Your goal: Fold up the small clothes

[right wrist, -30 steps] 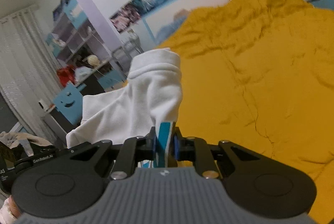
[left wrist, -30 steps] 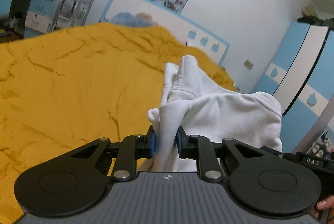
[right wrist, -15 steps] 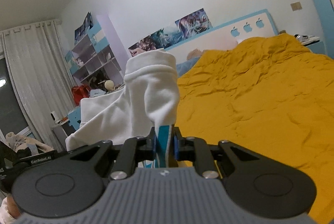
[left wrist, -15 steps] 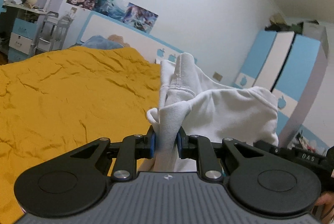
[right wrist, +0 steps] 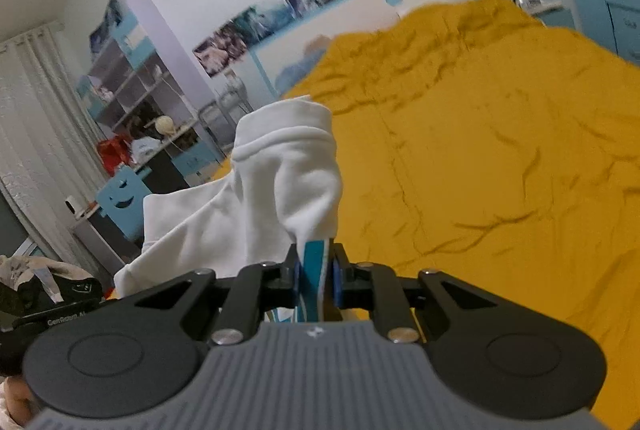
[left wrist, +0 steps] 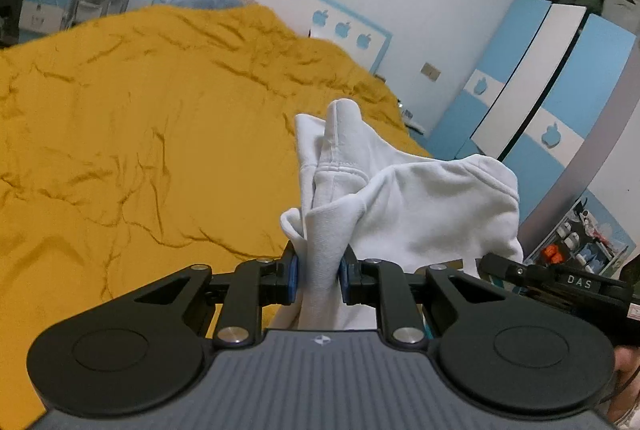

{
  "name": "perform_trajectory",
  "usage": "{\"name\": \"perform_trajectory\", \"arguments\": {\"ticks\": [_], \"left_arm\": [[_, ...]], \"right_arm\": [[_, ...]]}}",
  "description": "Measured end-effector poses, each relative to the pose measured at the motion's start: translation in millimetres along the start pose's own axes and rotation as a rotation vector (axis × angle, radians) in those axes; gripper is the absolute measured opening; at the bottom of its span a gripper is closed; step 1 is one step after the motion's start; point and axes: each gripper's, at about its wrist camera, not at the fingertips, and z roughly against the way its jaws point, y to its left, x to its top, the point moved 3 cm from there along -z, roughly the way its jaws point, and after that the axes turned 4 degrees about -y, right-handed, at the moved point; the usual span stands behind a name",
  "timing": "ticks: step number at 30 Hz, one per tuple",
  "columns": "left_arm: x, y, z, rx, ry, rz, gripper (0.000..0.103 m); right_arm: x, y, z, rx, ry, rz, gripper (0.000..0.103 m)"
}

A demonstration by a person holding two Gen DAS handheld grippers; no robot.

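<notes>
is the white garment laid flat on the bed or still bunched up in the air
Bunched and held up: the white garment hangs crumpled between the left gripper and right gripper.

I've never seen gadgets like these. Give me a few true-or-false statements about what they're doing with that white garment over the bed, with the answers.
1. Both grippers pinch the white garment. True: the left gripper and the right gripper are each shut on its cloth.
2. The bedspread is blue. False: it is mustard yellow.
3. The garment lies flat on the bed. False: it is held up, bunched.
4. Teal trim shows between the right gripper's pads. True.
</notes>
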Motion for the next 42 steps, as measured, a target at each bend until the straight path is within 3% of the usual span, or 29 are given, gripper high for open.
{"name": "perform_trajectory", "arguments": {"ticks": [8,19,24,26,31,33,38,42], "left_arm": [[-5.3,25.8,-47.0,0.027,0.101,0.027,0.021],[-30.6,71.5,-117.1,0.066,0.272,0.094,0.022],[-37.1,81.6,-120.2,0.094,0.290,0.111,0.030],[-35.6,83.8,-115.3,0.123,0.277,0.105,0.036],[-25.9,81.4,-92.1,0.253,0.232,0.026,0.037],[-23.4,76.1,-78.5,0.273,0.218,0.017,0.037],[-27.4,43.4,-47.9,0.227,0.177,-0.063,0.037],[-50.6,22.3,-38.8,0.197,0.210,-0.140,0.037]], "right_arm": [[1.1,-17.1,-63.3,-0.058,0.069,0.014,0.010],[-17.9,-74.7,-150.1,-0.163,0.219,-0.058,0.010],[-25.4,-93.3,-168.1,-0.188,0.255,-0.080,0.010],[-26.4,-97.2,-169.5,-0.202,0.253,-0.089,0.012],[-13.4,-83.8,-153.9,-0.265,0.190,-0.013,0.014],[-10.4,-76.5,-139.3,-0.263,0.172,0.014,0.014],[-24.5,-47.2,-107.4,-0.229,0.182,0.147,0.012],[-44.4,-31.3,-91.7,-0.218,0.201,0.227,0.012]]}}
